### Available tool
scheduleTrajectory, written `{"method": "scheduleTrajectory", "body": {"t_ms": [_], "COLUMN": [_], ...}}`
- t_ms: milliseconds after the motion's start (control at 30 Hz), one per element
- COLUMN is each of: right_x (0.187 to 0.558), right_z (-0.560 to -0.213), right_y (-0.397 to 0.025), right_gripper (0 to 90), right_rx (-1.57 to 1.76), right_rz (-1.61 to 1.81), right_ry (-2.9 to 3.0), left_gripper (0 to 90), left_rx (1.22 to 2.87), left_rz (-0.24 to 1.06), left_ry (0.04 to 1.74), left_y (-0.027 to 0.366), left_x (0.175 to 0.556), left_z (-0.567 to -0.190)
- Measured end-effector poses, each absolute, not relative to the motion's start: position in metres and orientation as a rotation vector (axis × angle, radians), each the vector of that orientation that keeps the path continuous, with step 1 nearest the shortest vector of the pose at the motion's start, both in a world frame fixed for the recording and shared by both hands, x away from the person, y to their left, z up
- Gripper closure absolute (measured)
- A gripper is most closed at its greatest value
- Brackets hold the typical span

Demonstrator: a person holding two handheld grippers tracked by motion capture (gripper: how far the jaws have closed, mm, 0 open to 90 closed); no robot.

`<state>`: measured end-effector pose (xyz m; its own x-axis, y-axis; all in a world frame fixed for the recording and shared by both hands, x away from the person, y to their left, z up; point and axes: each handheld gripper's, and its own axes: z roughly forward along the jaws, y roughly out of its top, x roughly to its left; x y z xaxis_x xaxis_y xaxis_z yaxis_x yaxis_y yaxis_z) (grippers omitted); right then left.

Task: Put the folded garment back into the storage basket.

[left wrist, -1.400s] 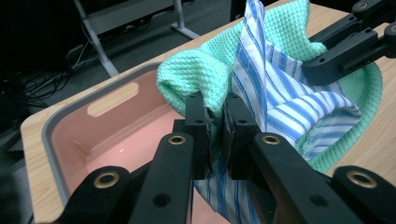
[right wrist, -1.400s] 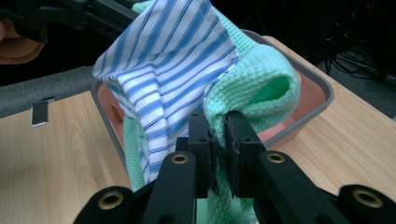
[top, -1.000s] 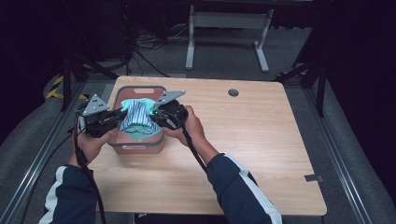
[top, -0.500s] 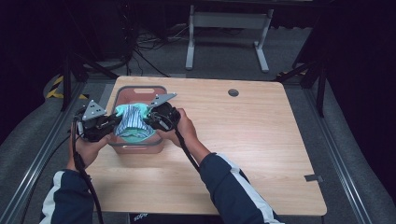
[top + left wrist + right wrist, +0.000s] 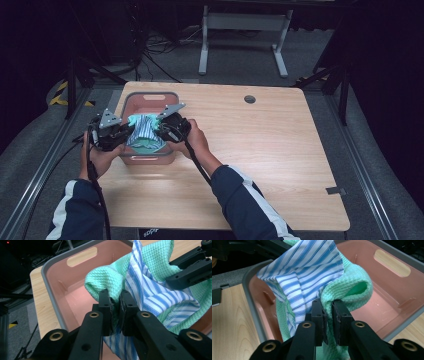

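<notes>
Left gripper (image 5: 115, 301): black jaws nearly closed, pinching a fold of the mint-green waffle-knit cloth (image 5: 155, 257) together with the blue-and-white striped woven cloth (image 5: 150, 295). Right gripper (image 5: 328, 312): jaws likewise clamped on a bunched green fold beside the striped fabric. Both cloths hang crumpled between the grippers, over and partly inside a pink rectangular plastic bin (image 5: 150, 102) with grey rim and slotted handle, standing on the light woodgrain table (image 5: 280, 150)
</notes>
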<state>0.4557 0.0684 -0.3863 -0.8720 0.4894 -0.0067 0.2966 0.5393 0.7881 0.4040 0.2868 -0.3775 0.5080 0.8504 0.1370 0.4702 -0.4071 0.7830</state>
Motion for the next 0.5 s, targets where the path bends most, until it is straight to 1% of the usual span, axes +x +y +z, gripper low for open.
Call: {"method": "scheduleTrajectory", "body": {"t_ms": [200,367,500], "right_x": [0.459,0.46,0.46], "right_z": [-0.396,-0.4,-0.401], "right_y": [0.068,0.07,0.071], "right_gripper": [79.8,78.8,75.9], "right_rx": [0.692,0.688,0.689], "right_rz": [1.217,1.193,1.173], "right_ry": [2.571,2.586,2.596], "left_gripper": [81.4,80.4,79.2], "left_rx": [2.122,2.142,2.168], "left_rz": [0.718,0.711,0.714], "left_ry": [1.074,1.097,1.097], "left_y": [0.28,0.28,0.28], "left_x": [0.408,0.409,0.409], "left_z": [-0.383,-0.387,-0.389]}}
